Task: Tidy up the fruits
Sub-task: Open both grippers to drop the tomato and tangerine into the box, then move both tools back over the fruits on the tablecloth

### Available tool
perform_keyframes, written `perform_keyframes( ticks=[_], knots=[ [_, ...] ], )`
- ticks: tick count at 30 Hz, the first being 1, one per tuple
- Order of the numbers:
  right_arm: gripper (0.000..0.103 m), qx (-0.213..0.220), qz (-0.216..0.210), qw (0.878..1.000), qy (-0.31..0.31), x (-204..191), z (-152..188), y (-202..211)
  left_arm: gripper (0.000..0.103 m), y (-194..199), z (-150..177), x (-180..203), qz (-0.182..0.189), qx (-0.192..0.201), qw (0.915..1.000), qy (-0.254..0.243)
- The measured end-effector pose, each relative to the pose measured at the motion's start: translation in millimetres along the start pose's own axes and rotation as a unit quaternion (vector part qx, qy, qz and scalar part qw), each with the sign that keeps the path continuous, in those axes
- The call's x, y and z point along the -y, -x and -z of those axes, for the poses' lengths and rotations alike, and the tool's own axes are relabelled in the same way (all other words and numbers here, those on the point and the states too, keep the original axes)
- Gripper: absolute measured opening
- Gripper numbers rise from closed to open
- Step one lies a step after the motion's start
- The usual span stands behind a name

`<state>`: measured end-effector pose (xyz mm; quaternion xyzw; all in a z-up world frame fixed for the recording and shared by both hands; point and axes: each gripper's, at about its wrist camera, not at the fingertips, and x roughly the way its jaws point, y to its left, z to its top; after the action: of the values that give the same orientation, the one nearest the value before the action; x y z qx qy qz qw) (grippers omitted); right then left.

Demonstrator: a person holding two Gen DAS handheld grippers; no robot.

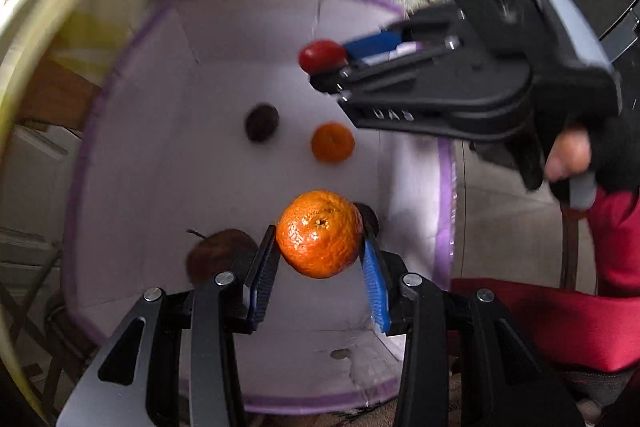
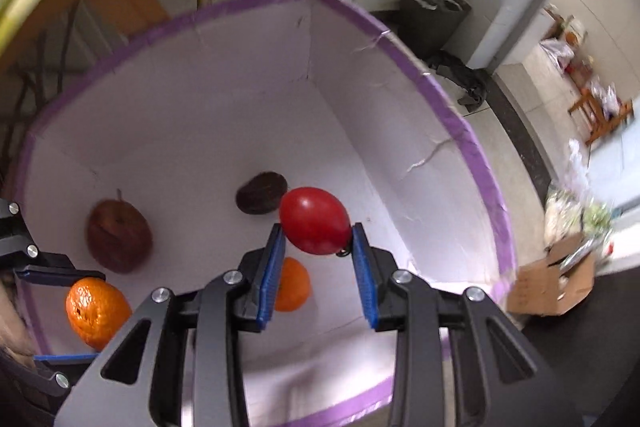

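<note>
Box (image 2: 452,99): white inside, purple rim, open top, on floor. Both grippers poised over it, each loaded.

Left gripper (image 1: 320,251): clamped on orange (image 1: 320,233), pads on its flanks, fruit held above box floor. Grip looks near the fruit's widest girth; rind round and glossy, so risk of squirting out if squeeze slackens unevenly. Drop from here lands close to brown fruit (image 1: 222,253) with stalk, just left of the fingers; bruising or a bounce likely if release comes high.

Right gripper (image 2: 318,235): clenched on tomato (image 2: 314,221), only the fingertips engaged, most of the fruit ahead of the pads. Thin grip; a tilt or jerk likely to roll it free early. Soft skin, so over-squeeze a splitting hazard.

Already on box floor: second orange (image 2: 294,289), directly under right fingers, and dark fruit (image 2: 262,193) beyond the tomato. Tomato falling straight down probably strikes the orange and rolls off.

Grippers near each other over same box; simultaneous lowering risks finger clash. Staggered release advisable, low to the floor, aimed at bare patches.

Heavy motion blur at frame edges; background unreadable.
</note>
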<state>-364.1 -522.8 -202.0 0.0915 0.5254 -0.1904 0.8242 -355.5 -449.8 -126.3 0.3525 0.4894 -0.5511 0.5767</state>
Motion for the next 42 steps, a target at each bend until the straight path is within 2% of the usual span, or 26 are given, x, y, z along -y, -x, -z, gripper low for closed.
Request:
perform_keyframes(
  ticks=[8, 13, 15, 17, 19, 21, 22, 24, 27, 29, 31, 33, 34, 36, 38, 40, 42],
  knots=[
    [0.034, -0.064, 0.015, 0.996, 0.056, -27, -13, -39, 0.038, -42, 1, -12, 0.02, -0.047, 0.9983, 0.029],
    [0.036, -0.075, 0.02, 0.995, 0.057, -31, -16, -43, 0.038, -60, 8, -24, 0.019, -0.076, 0.9957, 0.049],
    [0.039, -0.072, 0.017, 0.996, 0.053, -30, -17, -41, 0.039, -67, 11, -26, 0.016, -0.09, 0.9947, 0.049],
    [0.056, -0.063, 0.012, 0.997, 0.043, -28, -20, -38, 0.039, -69, 13, -25, 0.017, -0.094, 0.9941, 0.05],
    [0.067, -0.045, 0.009, 0.999, 0.024, -24, -23, -30, 0.044, -70, 15, -23, 0.016, -0.097, 0.994, 0.048],
    [0.069, -0.018, 0.01, 1.0, -0.006, -13, -28, -17, 0.068, -68, 15, -21, 0.027, -0.09, 0.9945, 0.046],
    [0.071, -0.003, 0.012, 1.0, -0.026, -6, -30, -9, 0.074, -65, 15, -19, 0.028, -0.083, 0.9952, 0.043],
    [0.076, 0.028, 0.017, 0.997, -0.073, 11, -34, 10, 0.084, -58, 15, -15, 0.013, -0.063, 0.9972, 0.039],
    [0.077, 0.095, -0.002, 0.987, -0.13, 33, -32, 49, 0.085, -36, 19, -16, 0.005, -0.026, 0.9987, 0.045],
    [0.079, 0.16, -0.035, 0.973, -0.16, 41, -27, 82, 0.085, -9, 25, -20, 0.01, 0.021, 0.9985, 0.05],
    [0.081, 0.231, -0.071, 0.955, -0.172, 46, -10, 118, 0.086, 31, 32, -25, 0.028, 0.082, 0.9946, 0.057],
    [0.091, 0.295, -0.102, 0.933, -0.18, 45, 10, 154, 0.088, 75, 42, -29, 0.034, 0.153, 0.9854, 0.067],
    [0.101, 0.322, -0.112, 0.922, -0.184, 42, 21, 169, 0.088, 97, 48, -34, 0.04, 0.186, 0.9789, 0.073],
    [0.102, 0.362, -0.139, 0.903, -0.187, 30, 28, 192, 0.088, 137, 56, -49, 0.044, 0.243, 0.9646, 0.092],
    [0.102, 0.377, -0.18, 0.887, -0.195, 19, 24, 205, 0.088, 172, 64, -66, 0.03, 0.286, 0.951, 0.115],
    [0.102, 0.376, -0.23, 0.874, -0.202, 2, 13, 221, 0.088, 200, 83, -86, 0.0, 0.319, 0.9367, 0.145],
    [0.102, 0.34, -0.283, 0.872, -0.209, -15, -5, 214, 0.088, 222, 108, -107, -0.045, 0.348, 0.9191, 0.179]
  ],
)
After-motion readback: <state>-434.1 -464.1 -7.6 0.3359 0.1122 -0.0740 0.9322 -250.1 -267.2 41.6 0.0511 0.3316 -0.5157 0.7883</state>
